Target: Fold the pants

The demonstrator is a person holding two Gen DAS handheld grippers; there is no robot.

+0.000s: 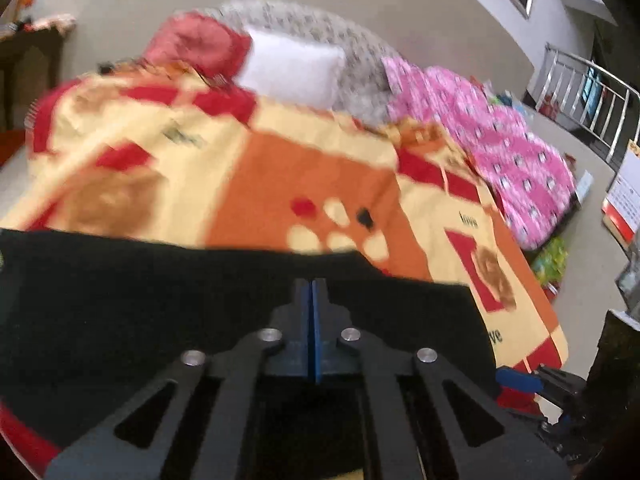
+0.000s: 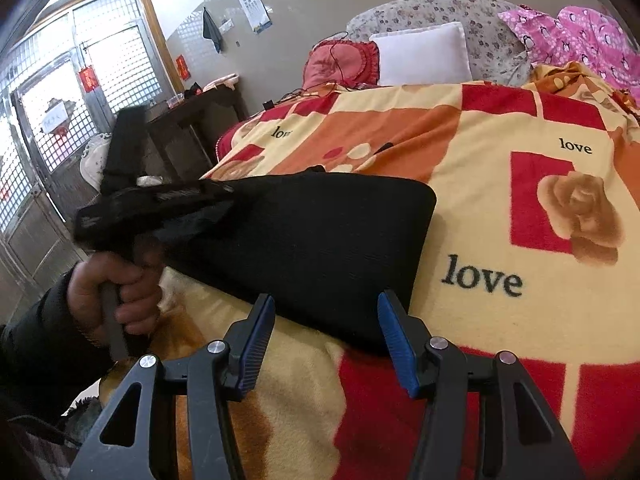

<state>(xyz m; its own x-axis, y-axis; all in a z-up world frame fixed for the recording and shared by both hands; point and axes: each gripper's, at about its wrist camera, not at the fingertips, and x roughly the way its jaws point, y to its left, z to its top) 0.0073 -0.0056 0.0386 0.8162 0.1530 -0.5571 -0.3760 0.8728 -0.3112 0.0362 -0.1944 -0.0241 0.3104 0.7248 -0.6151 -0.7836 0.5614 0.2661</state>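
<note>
Nearest, in our left wrist view: left gripper (image 1: 312, 292), blue pads pressed flat together with no gap between them, tips over the black pants (image 1: 160, 312); whether cloth is pinched between the pads, we cannot tell. The picture is motion-blurred.

Nearest, in our right wrist view: right gripper (image 2: 326, 312), jaws spread wide, nothing between the fingers (image 2: 394, 340); the tips stand at the near edge of the pants (image 2: 320, 240), contact not clear. Beside it on the left, our left hand (image 2: 116, 292) grips the handle of the other gripper, whose head lies at the pants' left end.

Next: pants, a folded black rectangle lying flat on the blanket (image 2: 500, 208) of the bed. Long axis runs from the left gripper's head toward the rounded fold at the right, slightly toward the headboard.

Surface: blanket in cream, orange and red blocks, with roses and the word "love".

Farther: red frilled cushion (image 2: 340, 64), white pillow (image 2: 424, 54), pink patterned quilt (image 2: 580, 36), floral headboard (image 2: 432, 8).

Farthest: dark side table (image 2: 192, 112), grilled window (image 2: 104, 64), wall calendar (image 2: 252, 4), metal railing (image 1: 588, 92).
</note>
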